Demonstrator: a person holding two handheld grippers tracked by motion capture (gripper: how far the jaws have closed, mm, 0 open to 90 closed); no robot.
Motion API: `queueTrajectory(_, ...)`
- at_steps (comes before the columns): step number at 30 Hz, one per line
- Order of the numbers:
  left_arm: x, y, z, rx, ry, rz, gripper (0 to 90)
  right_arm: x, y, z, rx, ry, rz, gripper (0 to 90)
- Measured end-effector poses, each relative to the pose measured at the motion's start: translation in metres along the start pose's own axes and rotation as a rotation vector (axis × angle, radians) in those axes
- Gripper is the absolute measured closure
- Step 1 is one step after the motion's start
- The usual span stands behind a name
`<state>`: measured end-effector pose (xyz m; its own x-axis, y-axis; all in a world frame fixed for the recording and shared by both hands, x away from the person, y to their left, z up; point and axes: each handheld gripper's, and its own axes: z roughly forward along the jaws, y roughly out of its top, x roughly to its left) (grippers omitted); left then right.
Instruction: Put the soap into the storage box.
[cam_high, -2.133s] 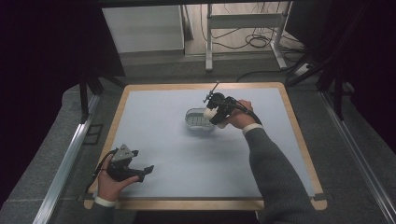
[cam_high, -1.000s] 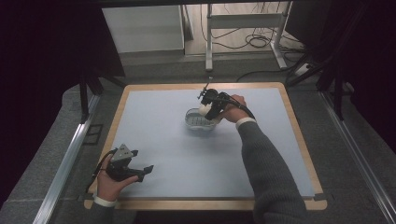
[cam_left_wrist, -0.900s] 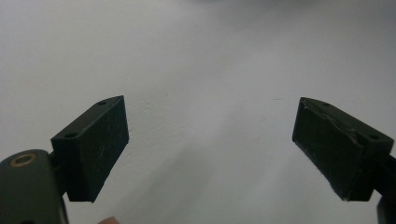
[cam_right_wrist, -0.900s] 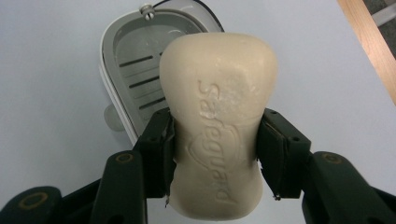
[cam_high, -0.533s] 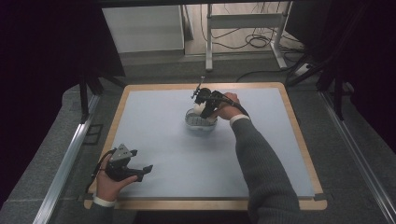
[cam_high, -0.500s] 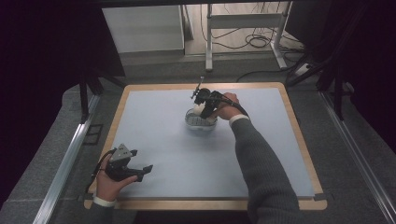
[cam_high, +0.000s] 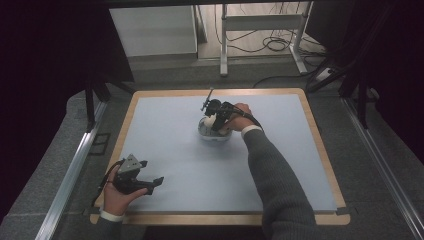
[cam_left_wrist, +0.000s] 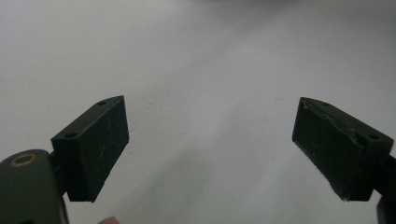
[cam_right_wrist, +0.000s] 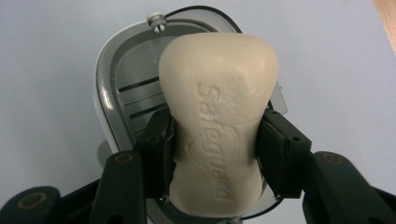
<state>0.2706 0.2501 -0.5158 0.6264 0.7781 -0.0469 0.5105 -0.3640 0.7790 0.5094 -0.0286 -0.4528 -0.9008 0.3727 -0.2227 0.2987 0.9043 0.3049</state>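
Squarely between the right tongs (cam_right_wrist: 215, 154), soap bar (cam_right_wrist: 217, 112) over soap dish (cam_right_wrist: 112, 79).

A pale blue mat (cam_high: 200, 165) covers the middle of the frame, on a wooden board (cam_high: 127, 125) whose edge shows around it. At the upper middle stands a white cabinet (cam_high: 152, 30). To the upper right are a metal frame (cam_high: 262, 22) and black cables (cam_high: 277, 45) on the floor.
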Motion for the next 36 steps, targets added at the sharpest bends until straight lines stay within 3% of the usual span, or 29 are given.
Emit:
queueTrajectory(13, -0.001, 0.0, 0.002, 0.007, -0.002, 0.004, 11.4, 0.0, -0.009, 0.001, -0.05, 0.021, 0.043, 47.4)
queueTrajectory(19, -0.001, 0.0, 0.002, 0.004, -0.001, 0.003, 11.4, -0.004, -0.016, -0.013, -0.138, 0.024, 0.072, 43.1)
queueTrajectory(25, -0.003, 0.001, 0.002, 0.005, -0.001, 0.008, 11.3, -0.006, -0.028, -0.03, -0.24, -0.03, 0.156, 38.4)
queueTrajectory(29, -0.003, 0.001, 0.003, 0.008, -0.002, 0.01, 11.4, -0.006, -0.039, -0.04, -0.28, -0.056, 0.19, 37.1)
queueTrajectory(36, -0.004, 0.001, 0.004, 0.008, -0.002, 0.011, 11.4, 0.001, -0.067, -0.049, -0.336, -0.056, 0.24, 35.6)
